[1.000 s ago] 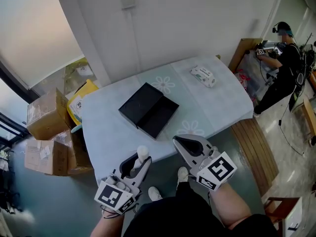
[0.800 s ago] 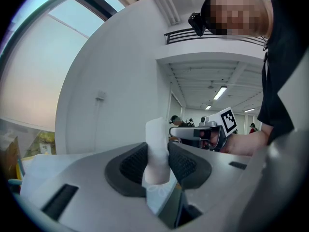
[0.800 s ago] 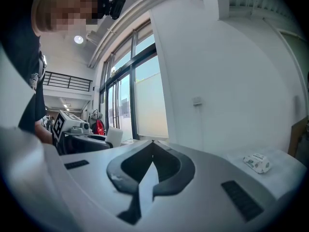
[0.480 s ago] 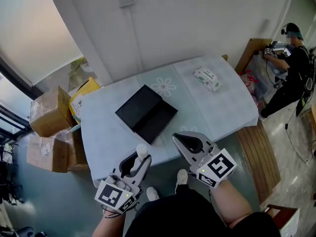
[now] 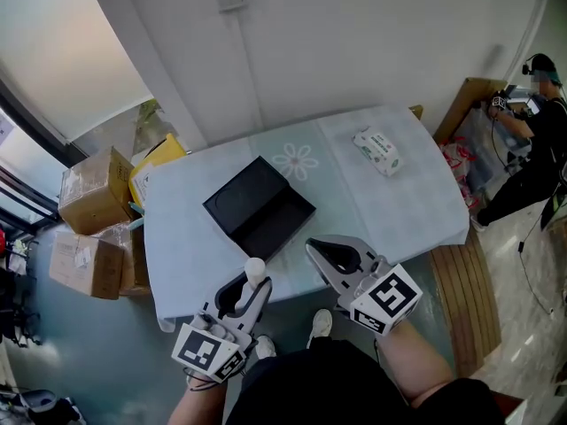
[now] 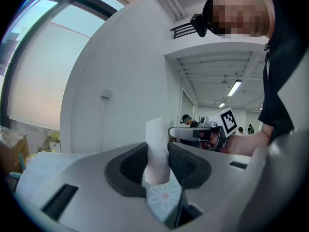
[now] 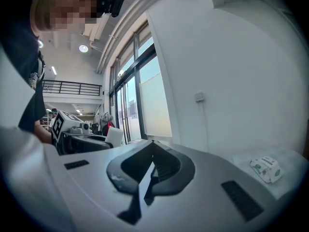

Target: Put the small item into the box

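Your left gripper (image 5: 252, 282) clamped the small item (image 5: 255, 270), its base hidden between the jaws; right gripper (image 5: 312, 248) closed, empty. Box (image 5: 259, 207) sat lower in frame than before.

The right gripper (image 7: 153, 143) has its fingers (image 7: 169, 164) pressed together with nothing between them. To the left is the left gripper (image 7: 110, 143) with its marker cube (image 7: 57, 124), and a small white item (image 7: 115, 135) stands up at its tip. At far right a white packet (image 7: 265, 168) lies on the pale tabletop (image 7: 292, 154). Behind, a white wall (image 7: 231, 71) bears a switch plate (image 7: 200, 96) beside tall windows (image 7: 140, 100).
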{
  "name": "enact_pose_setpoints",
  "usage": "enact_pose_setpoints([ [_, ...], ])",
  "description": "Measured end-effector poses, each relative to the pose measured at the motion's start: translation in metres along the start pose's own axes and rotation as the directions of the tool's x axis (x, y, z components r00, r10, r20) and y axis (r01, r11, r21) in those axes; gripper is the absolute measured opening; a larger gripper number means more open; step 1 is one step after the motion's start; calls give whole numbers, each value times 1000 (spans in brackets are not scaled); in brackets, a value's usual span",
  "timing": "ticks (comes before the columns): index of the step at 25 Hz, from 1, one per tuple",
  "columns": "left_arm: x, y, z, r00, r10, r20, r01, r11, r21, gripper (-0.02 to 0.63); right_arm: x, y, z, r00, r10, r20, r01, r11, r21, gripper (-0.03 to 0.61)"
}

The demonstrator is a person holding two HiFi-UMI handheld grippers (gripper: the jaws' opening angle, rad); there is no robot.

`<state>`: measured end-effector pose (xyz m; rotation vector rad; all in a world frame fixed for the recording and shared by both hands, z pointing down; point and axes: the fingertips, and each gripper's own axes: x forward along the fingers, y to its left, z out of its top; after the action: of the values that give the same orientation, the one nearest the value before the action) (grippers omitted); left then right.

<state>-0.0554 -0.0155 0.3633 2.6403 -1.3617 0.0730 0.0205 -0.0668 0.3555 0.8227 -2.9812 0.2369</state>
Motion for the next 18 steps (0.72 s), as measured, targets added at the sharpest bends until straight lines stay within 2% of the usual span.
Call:
enact_pose_setpoints([
  [12,29,-12,2,995,96,-3,-96,995,5,132,-8,-31,1,996,94,-6,-94,996,1,9],
  [18,39,-16,5,993,115,-11,-115,993,23,132,-12,-39,2,993,114,5,-114,993,3,9],
])
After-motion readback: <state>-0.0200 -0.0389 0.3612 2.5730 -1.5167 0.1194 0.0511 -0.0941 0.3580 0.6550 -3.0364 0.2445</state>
